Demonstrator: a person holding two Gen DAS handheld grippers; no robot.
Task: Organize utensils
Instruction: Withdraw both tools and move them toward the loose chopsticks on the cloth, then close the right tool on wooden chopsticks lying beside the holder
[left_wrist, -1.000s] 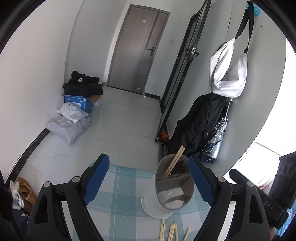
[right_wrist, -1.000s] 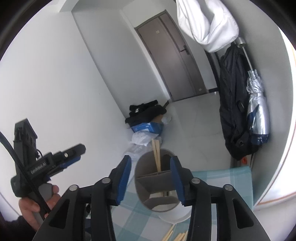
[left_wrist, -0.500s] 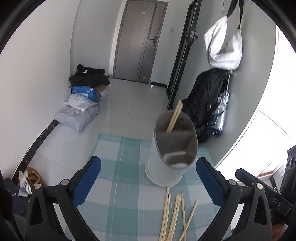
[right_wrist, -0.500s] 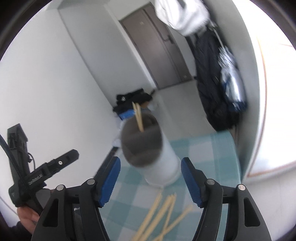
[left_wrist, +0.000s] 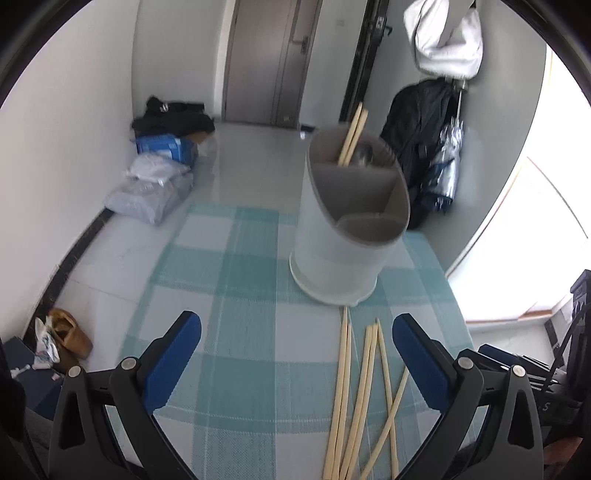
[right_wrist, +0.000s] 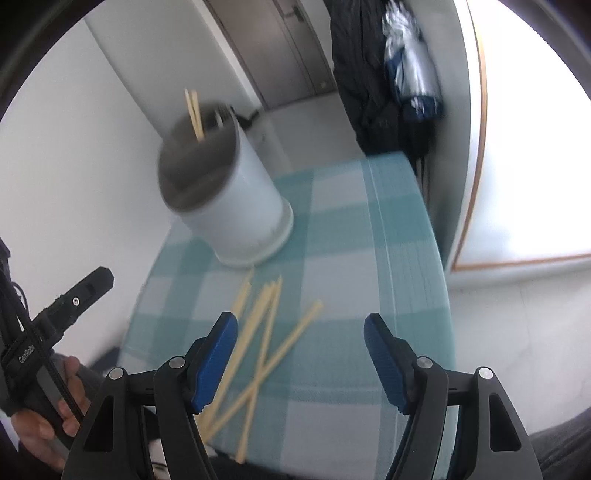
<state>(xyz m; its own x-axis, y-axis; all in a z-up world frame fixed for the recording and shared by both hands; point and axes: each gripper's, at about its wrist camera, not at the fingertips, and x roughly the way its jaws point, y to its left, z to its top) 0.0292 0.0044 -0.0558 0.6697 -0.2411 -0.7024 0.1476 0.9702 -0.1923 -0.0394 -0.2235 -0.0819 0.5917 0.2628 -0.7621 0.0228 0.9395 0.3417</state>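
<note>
Both claws have sunk toward the checked cloth (left_wrist: 236, 280), jaws just widened, nothing between them. Left gripper (left_wrist: 296, 341) stands fully apart; right gripper (right_wrist: 300, 345) is apart too. Loose chopsticks (left_wrist: 364, 398) lie between its pads and just left, long axes running away toward the holder (left_wrist: 343, 236) ahead. "CenRobo" is readable on the left tool's strap.
</note>
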